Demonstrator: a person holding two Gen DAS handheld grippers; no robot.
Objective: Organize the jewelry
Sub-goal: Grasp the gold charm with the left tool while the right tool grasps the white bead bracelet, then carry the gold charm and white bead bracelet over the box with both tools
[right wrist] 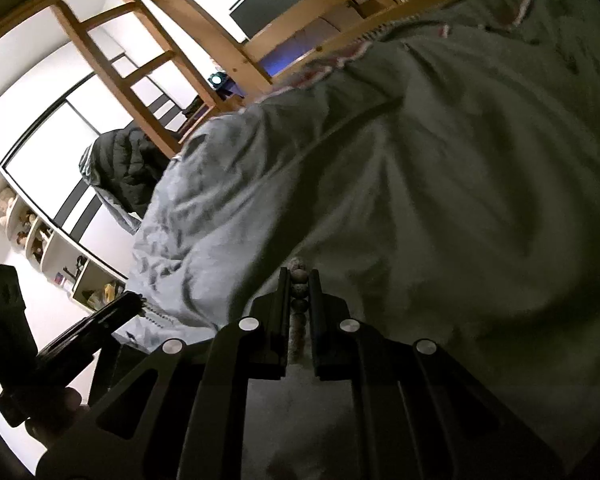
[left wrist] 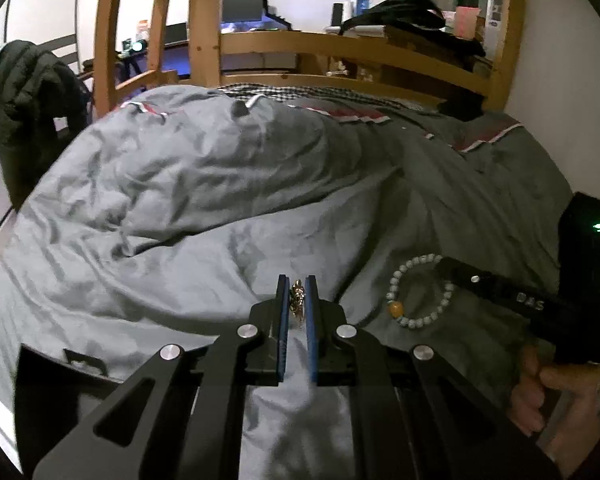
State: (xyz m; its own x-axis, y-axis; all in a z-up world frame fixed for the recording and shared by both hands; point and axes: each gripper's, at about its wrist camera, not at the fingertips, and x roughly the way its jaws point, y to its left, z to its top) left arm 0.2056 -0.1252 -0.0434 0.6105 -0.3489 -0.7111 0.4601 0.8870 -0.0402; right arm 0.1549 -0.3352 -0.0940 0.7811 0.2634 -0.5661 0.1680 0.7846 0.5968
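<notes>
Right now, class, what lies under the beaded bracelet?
Only the rumpled grey duvet shows beneath the beaded bracelet; the right tool, pinching its rim, hides some beads.

A rumpled duvet [left wrist: 204,200] covers the bed and fills the middle of both views. In the left wrist view the left gripper [left wrist: 297,300] is over the near part of the duvet, with a small piece of jewelry [left wrist: 297,304] pinched between its pads. To its right the right gripper [left wrist: 444,268] reaches in from the right edge, a beaded bracelet [left wrist: 416,292] hanging from its tip above the bedding. Behind the duvet stands a wooden bed frame [left wrist: 340,50], and behind that a desk with a monitor [left wrist: 242,2]. A jacket [left wrist: 24,112] hangs left of the bed. In the right wrist view the beads sit between the right gripper's jaws, and shelves [right wrist: 40,240] lie far left.
</notes>
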